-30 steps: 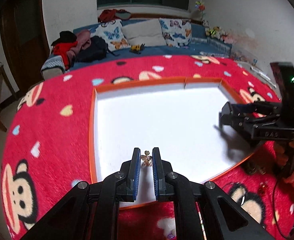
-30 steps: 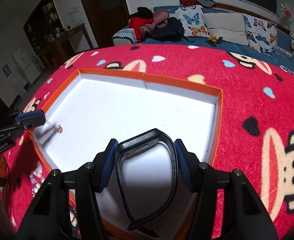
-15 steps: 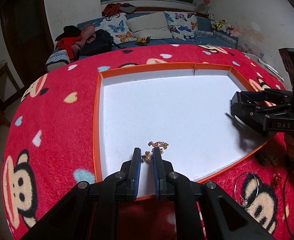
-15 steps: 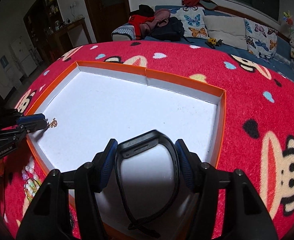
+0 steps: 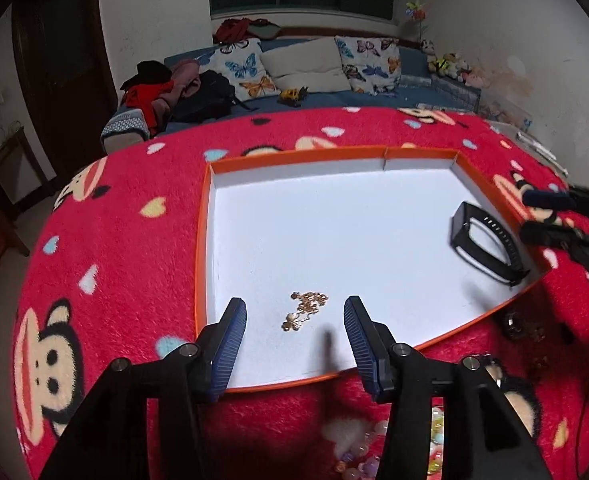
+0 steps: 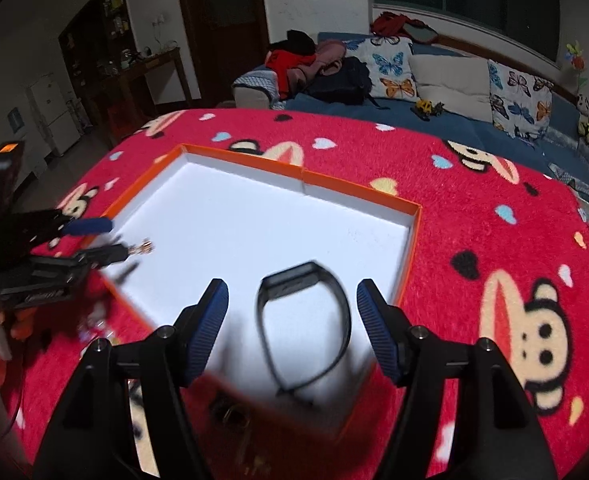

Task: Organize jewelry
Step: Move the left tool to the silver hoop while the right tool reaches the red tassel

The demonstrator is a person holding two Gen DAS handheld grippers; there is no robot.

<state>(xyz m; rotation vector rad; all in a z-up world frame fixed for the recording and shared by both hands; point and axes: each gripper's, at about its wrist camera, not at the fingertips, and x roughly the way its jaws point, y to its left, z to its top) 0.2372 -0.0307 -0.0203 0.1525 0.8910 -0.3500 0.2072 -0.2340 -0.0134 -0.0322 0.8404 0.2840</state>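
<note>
A white tray with an orange rim [image 5: 202,240] [image 6: 358,188] lies on a red cartoon-monkey blanket. A gold necklace [image 5: 305,309] lies in a heap on the tray's near left part; it also shows in the right wrist view [image 6: 144,247]. My left gripper [image 5: 295,330] is open and empty just behind it. A black watch band [image 6: 306,322] [image 5: 486,246] lies in the tray's right corner. My right gripper [image 6: 292,314] is open and empty, its fingers either side of the band, above it.
Loose bead bracelets [image 5: 378,444] and dark small pieces [image 5: 518,324] lie on the blanket in front of the tray. A blue sofa with butterfly pillows [image 5: 306,64] and clothes stands behind. A wooden door and cabinet are at the left.
Both grippers opened. The left let the gold necklace drop onto the tray and drew back. The right let go of the black watch band, which now lies in the tray.
</note>
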